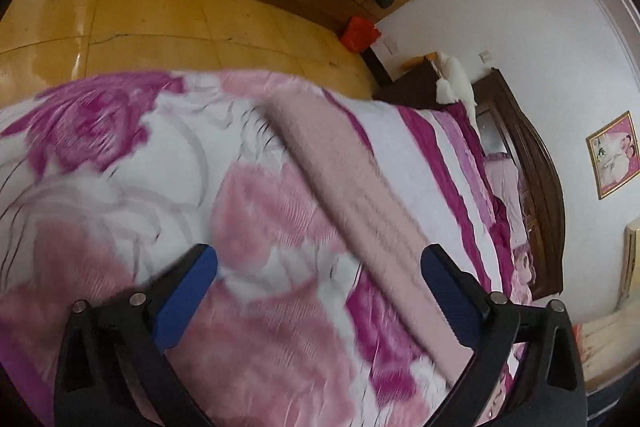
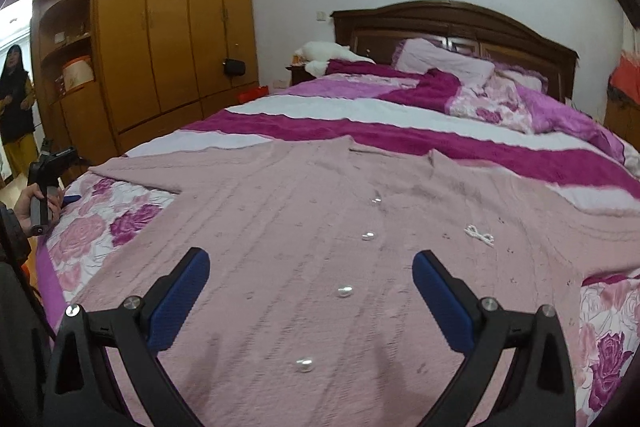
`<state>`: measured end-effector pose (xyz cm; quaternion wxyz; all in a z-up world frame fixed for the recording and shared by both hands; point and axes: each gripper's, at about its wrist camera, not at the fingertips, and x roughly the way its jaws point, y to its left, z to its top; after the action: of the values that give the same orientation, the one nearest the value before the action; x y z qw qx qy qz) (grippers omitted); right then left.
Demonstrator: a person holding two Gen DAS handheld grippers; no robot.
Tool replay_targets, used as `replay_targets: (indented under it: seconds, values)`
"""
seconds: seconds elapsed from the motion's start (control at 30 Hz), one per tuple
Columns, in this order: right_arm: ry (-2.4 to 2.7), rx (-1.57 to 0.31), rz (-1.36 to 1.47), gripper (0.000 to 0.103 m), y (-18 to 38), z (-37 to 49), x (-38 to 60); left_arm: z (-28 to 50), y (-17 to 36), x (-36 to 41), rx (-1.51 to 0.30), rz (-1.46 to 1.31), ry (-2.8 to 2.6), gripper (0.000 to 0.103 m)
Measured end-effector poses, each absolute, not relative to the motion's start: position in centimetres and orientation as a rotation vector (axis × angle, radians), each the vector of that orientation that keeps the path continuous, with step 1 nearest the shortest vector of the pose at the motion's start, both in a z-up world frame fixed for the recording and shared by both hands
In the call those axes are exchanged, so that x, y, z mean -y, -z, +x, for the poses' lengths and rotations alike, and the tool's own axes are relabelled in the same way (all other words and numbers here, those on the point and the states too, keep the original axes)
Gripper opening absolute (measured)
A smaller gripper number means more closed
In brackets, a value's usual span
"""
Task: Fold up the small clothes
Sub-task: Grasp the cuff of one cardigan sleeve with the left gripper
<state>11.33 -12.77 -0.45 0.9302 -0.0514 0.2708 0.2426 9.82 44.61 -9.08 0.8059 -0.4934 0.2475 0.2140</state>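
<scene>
Pink cardigan [image 2: 304, 211] flat on floral bedspread [image 2: 104, 223]; left gripper [image 1: 320, 291] and right gripper [image 2: 311, 287] wide, empty.

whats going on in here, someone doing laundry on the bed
A person is setting up to fold a pink knit cardigan that lies spread flat, buttons up, on a floral bedspread. The right hand-held gripper hovers open over the cardigan's button row, gripping nothing. The left hand-held gripper is also open and empty, over the bedspread beside one sleeve. No fold shows yet. Another person stands in the doorway.
</scene>
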Motion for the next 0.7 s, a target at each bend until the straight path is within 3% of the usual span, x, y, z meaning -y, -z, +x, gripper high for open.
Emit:
replay_targets:
  seconds: [0.33,0.37,0.43,0.5,0.6,0.7]
  values:
    - [-0.459,-0.652,-0.089,0.103,2.6,15.6,14.1,14.3,9.5,-48.9,-0.433,-0.993,-0.449,0.081]
    - [-0.456,-0.654,-0.088,0.103,2.6,15.9,14.1,14.6,9.5,-49.2,-0.430,-0.993,-0.454,0.075]
    - [-0.447,-0.652,-0.086,0.103,2.7,16.4,14.1,15.1,9.5,-49.8,-0.434,-1.003,-0.467,0.054]
    - [-0.440,-0.657,-0.080,0.103,2.9,16.8,14.2,15.0,9.9,-50.6,-0.448,-1.039,-0.516,0.021]
    - [-0.436,-0.690,-0.078,0.103,3.5,17.3,14.1,14.4,10.6,-51.3,-0.424,-1.113,-0.560,0.002]
    - [-0.437,-0.690,-0.082,0.103,3.6,17.3,14.1,13.9,10.9,-51.8,-0.406,-1.153,-0.569,0.000]
